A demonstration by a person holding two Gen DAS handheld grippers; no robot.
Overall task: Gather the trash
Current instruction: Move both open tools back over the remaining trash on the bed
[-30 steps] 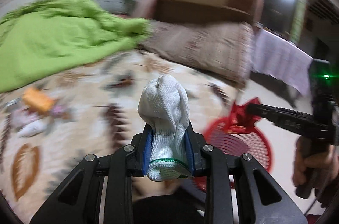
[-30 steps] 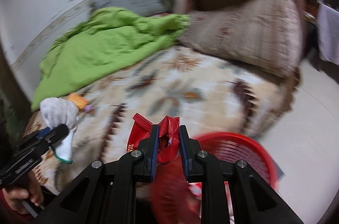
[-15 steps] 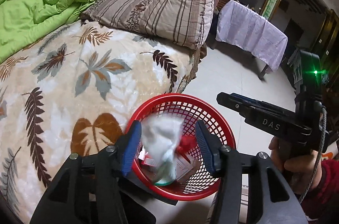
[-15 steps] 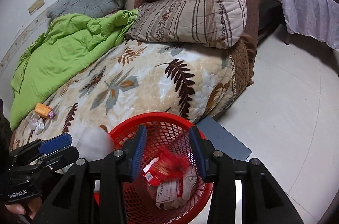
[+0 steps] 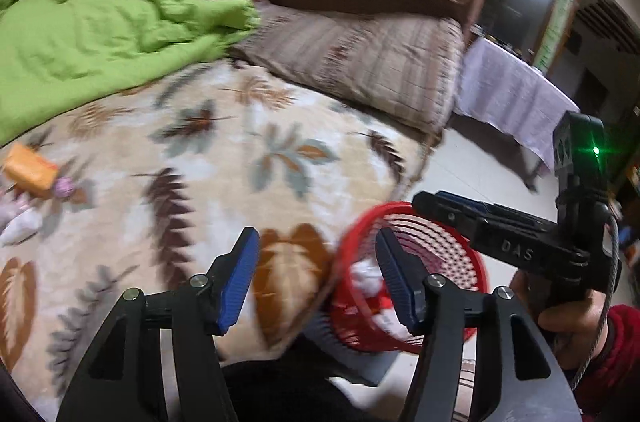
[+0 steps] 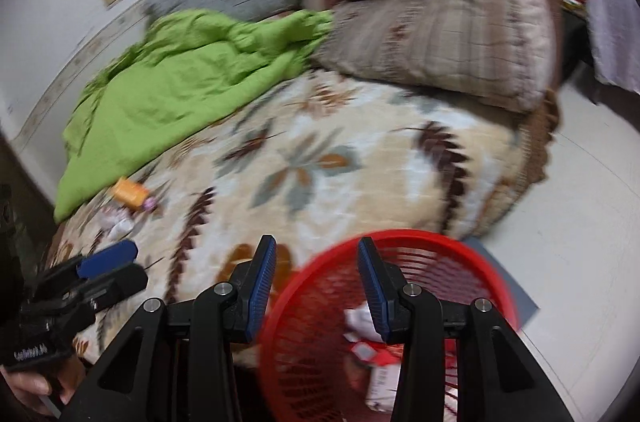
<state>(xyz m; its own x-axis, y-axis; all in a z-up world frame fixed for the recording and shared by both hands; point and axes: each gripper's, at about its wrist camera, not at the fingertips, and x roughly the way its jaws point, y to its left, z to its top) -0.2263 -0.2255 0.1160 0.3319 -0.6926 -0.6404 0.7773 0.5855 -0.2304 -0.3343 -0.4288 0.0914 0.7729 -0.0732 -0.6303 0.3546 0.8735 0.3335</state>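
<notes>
Left wrist view: the left gripper [image 5: 316, 254] has just been opening and stands apart, nothing between its fingers. The right gripper [image 6: 316, 262] is likewise parted and empty. Just beside the bed [image 5: 224, 158] stands the red basket [image 6: 404, 240], holding white and red trash [image 6: 372, 350]. Farther along the bed from the basket lies an orange packet [image 6: 129, 193].

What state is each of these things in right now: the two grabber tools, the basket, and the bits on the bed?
Left gripper: open, empty, jaws just opening.
Right gripper: open, empty.
Red plastic mesh basket: upright on the floor, holding trash.
Orange packet: lying on the bed.
Green quilt: rumpled.
</notes>
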